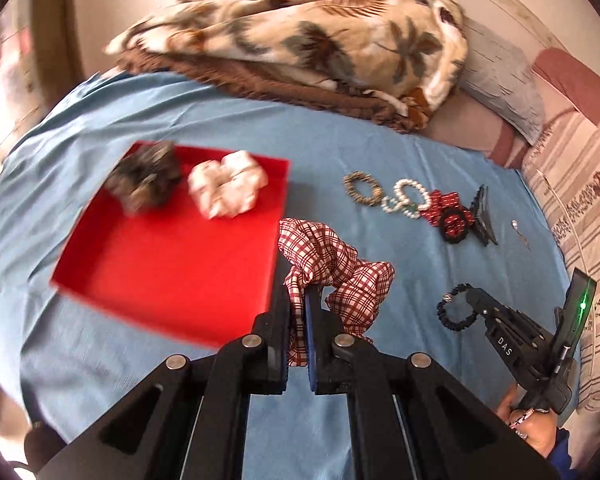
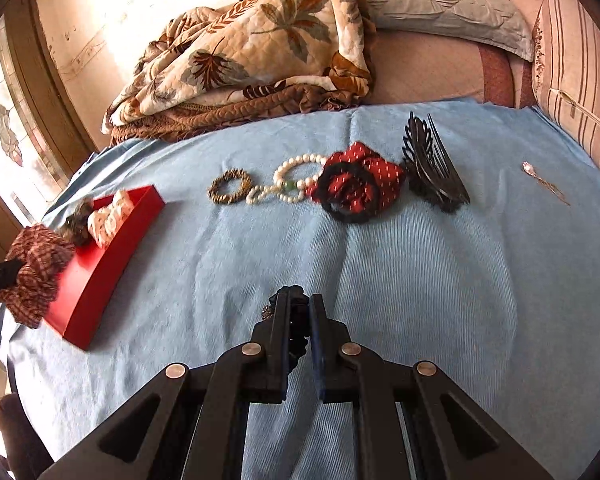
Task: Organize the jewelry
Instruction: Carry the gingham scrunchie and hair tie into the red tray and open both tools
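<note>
My left gripper [image 1: 298, 300] is shut on a red-and-white plaid scrunchie [image 1: 340, 264], held just off the near right corner of the red tray [image 1: 172, 264]. The tray holds a dark furry scrunchie [image 1: 146, 176] and a white scrunchie [image 1: 228, 186]. My right gripper [image 2: 299, 304] is shut on a black beaded bracelet [image 2: 296, 320], which also shows in the left wrist view [image 1: 456, 308]. On the blue cloth lie a brown bead bracelet [image 2: 230, 186], a pearl bracelet [image 2: 296, 178], a red-and-black scrunchie [image 2: 356, 188], a black hair claw [image 2: 432, 168] and a small silver pin [image 2: 540, 180].
A leaf-patterned blanket [image 2: 260, 52] is heaped at the far edge of the blue cloth [image 2: 420, 280]. A grey pillow [image 2: 440, 4] and a striped cushion [image 2: 572, 72] lie at the far right. The plaid scrunchie and tray [image 2: 104, 264] show at the left in the right wrist view.
</note>
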Available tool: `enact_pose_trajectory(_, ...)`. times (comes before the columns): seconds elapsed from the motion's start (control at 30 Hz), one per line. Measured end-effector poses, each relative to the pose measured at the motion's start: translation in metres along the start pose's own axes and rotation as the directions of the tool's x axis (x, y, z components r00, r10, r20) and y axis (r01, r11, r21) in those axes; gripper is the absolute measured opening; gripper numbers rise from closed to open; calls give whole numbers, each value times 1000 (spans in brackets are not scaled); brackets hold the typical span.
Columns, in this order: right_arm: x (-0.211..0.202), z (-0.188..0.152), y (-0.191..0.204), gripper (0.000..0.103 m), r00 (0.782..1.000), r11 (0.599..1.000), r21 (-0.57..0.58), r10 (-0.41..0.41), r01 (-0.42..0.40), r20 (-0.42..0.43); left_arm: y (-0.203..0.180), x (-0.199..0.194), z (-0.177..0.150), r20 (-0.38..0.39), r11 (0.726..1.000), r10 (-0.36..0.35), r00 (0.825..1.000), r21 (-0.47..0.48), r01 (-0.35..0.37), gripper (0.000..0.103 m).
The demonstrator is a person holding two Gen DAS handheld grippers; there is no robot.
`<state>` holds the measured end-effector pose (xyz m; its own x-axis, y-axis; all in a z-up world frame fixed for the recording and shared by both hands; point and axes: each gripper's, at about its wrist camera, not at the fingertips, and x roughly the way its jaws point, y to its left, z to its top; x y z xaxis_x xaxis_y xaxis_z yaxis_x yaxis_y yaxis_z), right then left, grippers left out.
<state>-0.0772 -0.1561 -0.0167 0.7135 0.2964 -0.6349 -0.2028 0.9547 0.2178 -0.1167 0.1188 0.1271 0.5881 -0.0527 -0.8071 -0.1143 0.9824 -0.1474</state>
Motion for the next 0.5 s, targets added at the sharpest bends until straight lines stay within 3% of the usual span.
enact_pose_trajectory(0.33, 1, -30, 6, 10, 995, 997, -20, -72, 71, -74, 53, -50, -23, 72, 997, 66, 995, -47, -62, 6)
enact_pose_trajectory(0.5, -18, -28, 27, 10, 995, 995, -59, -89, 86, -52, 96, -55, -24, 86, 989, 71, 994, -137, -59, 6)
